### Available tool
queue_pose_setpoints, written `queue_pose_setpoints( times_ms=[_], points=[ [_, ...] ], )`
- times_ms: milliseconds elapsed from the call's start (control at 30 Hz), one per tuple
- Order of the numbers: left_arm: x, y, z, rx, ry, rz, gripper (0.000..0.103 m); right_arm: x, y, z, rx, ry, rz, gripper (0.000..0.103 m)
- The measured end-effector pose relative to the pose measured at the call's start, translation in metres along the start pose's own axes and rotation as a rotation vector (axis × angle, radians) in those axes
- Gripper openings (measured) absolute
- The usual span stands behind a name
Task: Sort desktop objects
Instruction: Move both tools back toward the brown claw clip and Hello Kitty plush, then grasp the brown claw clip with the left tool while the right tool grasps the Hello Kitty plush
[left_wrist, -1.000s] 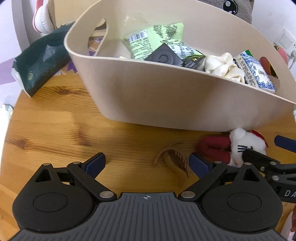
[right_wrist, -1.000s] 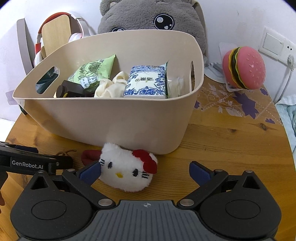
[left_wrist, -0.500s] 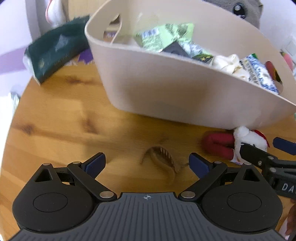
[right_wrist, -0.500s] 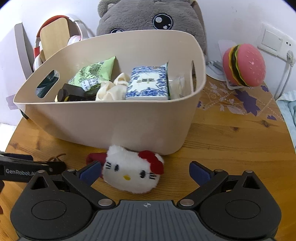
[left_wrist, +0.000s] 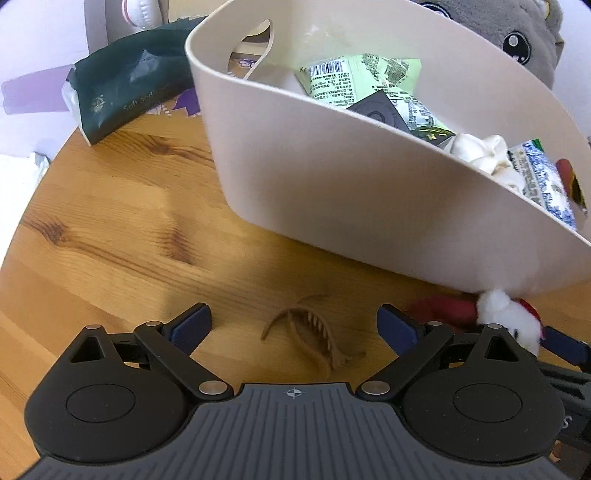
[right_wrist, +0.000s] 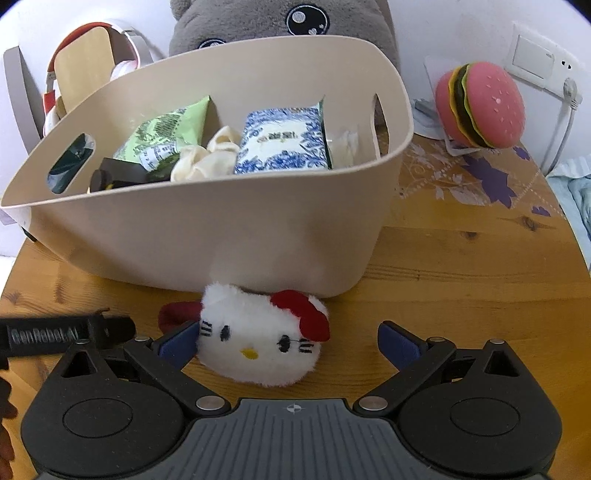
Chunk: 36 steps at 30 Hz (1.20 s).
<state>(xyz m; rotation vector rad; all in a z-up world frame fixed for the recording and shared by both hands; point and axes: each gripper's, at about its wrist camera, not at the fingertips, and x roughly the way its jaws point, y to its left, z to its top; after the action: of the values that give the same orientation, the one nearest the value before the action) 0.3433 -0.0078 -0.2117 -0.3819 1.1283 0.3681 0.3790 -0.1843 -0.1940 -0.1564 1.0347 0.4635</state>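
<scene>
A brown hair claw clip (left_wrist: 314, 338) lies on the wooden table, between the fingers of my open left gripper (left_wrist: 293, 326). A white cat-face plush with a red bow (right_wrist: 258, 341) lies against the beige basket (right_wrist: 229, 236). It sits between the fingers of my open right gripper (right_wrist: 290, 341), close to the left finger. In the left wrist view the plush (left_wrist: 509, 319) shows at the right, under the basket (left_wrist: 332, 177). The basket holds a green snack packet (right_wrist: 166, 138), a blue-and-white packet (right_wrist: 282, 142), a cream scrunchie (right_wrist: 205, 160) and a black box (right_wrist: 118, 173).
A dark green tissue pack (left_wrist: 125, 88) lies left of the basket. Behind it are a grey plush (right_wrist: 280, 22) and headphones (right_wrist: 85, 70). A pink burger toy (right_wrist: 480, 107) and a wall socket (right_wrist: 543, 62) are at the right. The left gripper's body (right_wrist: 62, 334) juts in beside the plush.
My left gripper has shifted right and forward, so the claw clip now sits centred between its fingers. My right gripper has advanced; the plush now lies further in between its fingers.
</scene>
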Motion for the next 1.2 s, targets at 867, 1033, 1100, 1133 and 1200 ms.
queue_pose_setpoints(
  times_ms=[867,1033,1100,1133,1200],
  points=[
    [-0.016,0.001,-0.011,0.003,-0.017,0.021,0.061,0.001,-0.008,0.001,0.017,-0.045,-0.032,0.069],
    [-0.015,0.014,-0.010,-0.031,-0.031,-0.006,0.060,-0.001,-0.008,-0.001,0.023,-0.048,-0.021,0.059],
    [-0.015,0.018,-0.009,-0.039,-0.032,-0.011,0.060,-0.002,-0.009,-0.002,0.025,-0.050,-0.023,0.058],
    [-0.016,0.020,-0.010,-0.043,-0.032,-0.014,0.060,-0.003,-0.009,-0.002,0.028,-0.050,-0.023,0.058],
    [-0.018,0.023,-0.010,-0.051,-0.032,-0.021,0.060,-0.005,-0.009,-0.004,0.033,-0.048,-0.023,0.057]
  ],
)
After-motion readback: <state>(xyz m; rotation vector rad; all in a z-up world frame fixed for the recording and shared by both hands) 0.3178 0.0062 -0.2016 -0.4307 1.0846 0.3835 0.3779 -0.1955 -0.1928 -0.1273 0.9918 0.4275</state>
